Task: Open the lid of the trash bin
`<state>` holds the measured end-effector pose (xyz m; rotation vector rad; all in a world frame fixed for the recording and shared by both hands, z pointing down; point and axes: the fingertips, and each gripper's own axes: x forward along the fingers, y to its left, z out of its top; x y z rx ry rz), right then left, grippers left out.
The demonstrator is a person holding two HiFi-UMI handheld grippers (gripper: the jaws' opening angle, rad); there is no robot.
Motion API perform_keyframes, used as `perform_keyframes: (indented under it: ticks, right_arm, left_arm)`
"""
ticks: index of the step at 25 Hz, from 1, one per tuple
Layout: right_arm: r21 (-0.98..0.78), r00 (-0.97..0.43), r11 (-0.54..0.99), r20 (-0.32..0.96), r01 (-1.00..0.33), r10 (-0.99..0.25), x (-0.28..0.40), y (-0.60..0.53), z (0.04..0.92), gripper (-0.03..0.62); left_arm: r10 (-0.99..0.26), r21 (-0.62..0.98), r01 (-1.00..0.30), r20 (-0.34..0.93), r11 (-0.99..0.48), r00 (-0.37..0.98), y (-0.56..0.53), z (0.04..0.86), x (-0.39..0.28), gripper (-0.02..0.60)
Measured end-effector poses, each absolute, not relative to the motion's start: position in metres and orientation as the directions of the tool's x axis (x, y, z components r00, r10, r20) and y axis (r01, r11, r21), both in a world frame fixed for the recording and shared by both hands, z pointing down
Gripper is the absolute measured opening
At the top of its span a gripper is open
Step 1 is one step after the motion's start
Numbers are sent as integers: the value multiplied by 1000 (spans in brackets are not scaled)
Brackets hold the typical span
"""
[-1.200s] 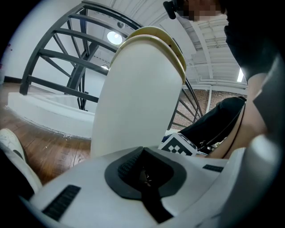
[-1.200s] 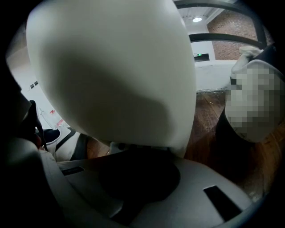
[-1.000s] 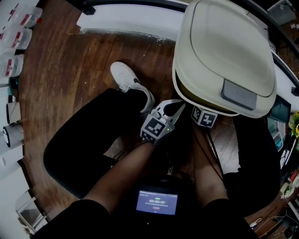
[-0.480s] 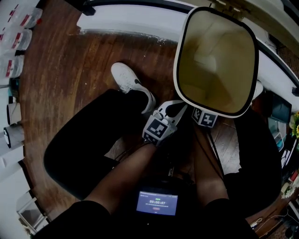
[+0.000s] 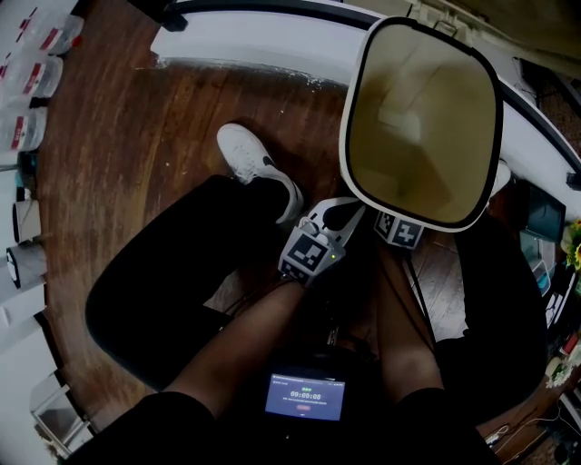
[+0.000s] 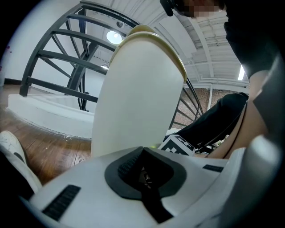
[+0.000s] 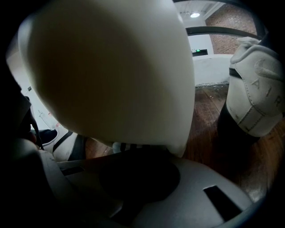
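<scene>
Looking down from my head, the trash bin (image 5: 422, 118) stands on the wooden floor (image 5: 136, 136) in front of me, just past my knees. Its lid (image 5: 442, 15) is swung up at the far edge, so the mouth is open and the yellowish inside shows within a white rim.

My left claw (image 5: 329, 221) sits low against the bin's near side, at its left corner, its marker cube facing up. In the left gripper view this claw (image 6: 142, 171) has its two dark pads pressed together with nothing between them, and the pale bin wall (image 6: 138, 93) rises directly ahead.

My right claw (image 5: 398, 229) is tucked under the near rim, just beside the left one; only its marker cube shows from above. In the right gripper view its jaws (image 7: 138, 178) lie in shadow, appear pressed together, and hold nothing. The bin's rounded body (image 7: 111, 71) fills the space above them.

My white shoe (image 5: 254, 163) rests on the floor left of the bin. A lit phone screen (image 5: 305, 395) sits on my lap.
</scene>
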<state>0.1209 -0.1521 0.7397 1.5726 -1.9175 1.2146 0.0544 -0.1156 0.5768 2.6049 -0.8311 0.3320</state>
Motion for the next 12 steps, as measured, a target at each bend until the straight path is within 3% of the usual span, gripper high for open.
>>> perform_keyframes:
  ticks: [12]
  right_arm:
    - [-438,-352,-32,762,-898,-543,114,-136,756,8]
  left_arm:
    - [-498,295,-599,353,-744,792,-115,578,52,38]
